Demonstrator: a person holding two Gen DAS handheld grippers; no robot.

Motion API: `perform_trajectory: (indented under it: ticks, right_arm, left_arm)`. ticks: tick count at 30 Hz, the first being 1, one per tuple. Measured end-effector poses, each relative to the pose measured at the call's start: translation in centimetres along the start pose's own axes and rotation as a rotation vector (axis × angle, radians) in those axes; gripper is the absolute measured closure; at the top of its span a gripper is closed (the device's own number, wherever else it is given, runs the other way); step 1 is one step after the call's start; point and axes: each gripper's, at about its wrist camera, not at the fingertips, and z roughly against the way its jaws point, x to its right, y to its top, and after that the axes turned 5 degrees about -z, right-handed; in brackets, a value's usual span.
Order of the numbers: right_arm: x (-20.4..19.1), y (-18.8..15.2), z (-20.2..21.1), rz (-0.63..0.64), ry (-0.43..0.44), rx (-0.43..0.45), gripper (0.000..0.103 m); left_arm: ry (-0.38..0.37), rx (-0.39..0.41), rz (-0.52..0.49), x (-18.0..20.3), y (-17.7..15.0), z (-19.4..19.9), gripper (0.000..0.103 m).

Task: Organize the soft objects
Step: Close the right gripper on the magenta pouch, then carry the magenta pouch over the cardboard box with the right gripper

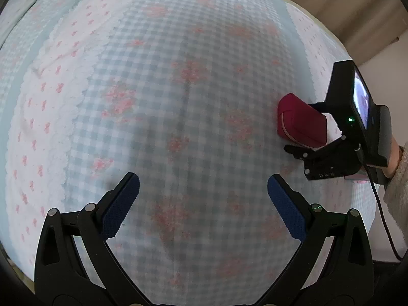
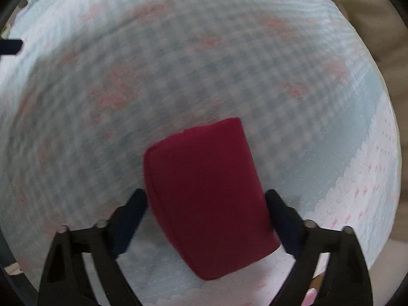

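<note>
A dark red soft pouch (image 2: 204,193) sits between the fingers of my right gripper (image 2: 206,204), which is shut on it above the checked bed cover (image 2: 178,76). The right wrist view is blurred. In the left wrist view the same pouch (image 1: 301,122) shows at the right, held by the right gripper (image 1: 306,130) just over the cover. My left gripper (image 1: 204,191) is open and empty, its blue-padded fingers (image 1: 119,204) spread wide above the middle of the cover (image 1: 178,102).
The bed is covered by a blue-and-white checked sheet with pink flowers and a white scalloped band with pink bows (image 1: 51,97). A beige curtain (image 1: 344,7) hangs beyond the far right edge. A black cable (image 1: 382,211) trails from the right gripper.
</note>
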Motion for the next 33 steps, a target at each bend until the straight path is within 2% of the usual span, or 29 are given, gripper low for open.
perform_trajectory:
  ticks: [2, 11, 17, 23, 26, 29, 33]
  right_arm:
    - [0.1, 0.1, -0.1, -0.013, 0.02, 0.0, 0.03]
    - [0.3, -0.1, 2.1, -0.09, 0.041, 0.016, 0.054]
    - [1.0, -1.2, 6.8, -0.204, 0.052, 0.063, 0.057]
    - [2.2, -3.5, 13.8, -0.351, 0.073, 0.138, 0.057]
    - [3.5, -4.5, 18.0, -0.427, 0.079, 0.197, 0.057]
    - [4.1, -7.0, 22.5, -0.49, 0.062, 0.254, 0.057]
    - [5.3, -10.1, 25.8, -0.537, 0.045, 0.308, 0.057]
  left_arm:
    - [0.003, 0.002, 0.004, -0.1, -0.1, 0.1, 0.003]
    - [0.005, 0.03, 0.002, 0.7, 0.2, 2.0, 0.003]
    - [0.007, 0.08, -0.015, 2.7, 1.1, 5.3, 0.003]
    - [0.005, 0.13, -0.039, 6.1, 2.2, 8.8, 0.003]
    - [0.007, 0.17, -0.075, 9.0, 2.9, 11.1, 0.003]
    - [0.005, 0.205, -0.11, 12.3, 3.1, 13.1, 0.003]
    - [-0.012, 0.233, -0.122, 17.1, 3.2, 15.1, 0.003]
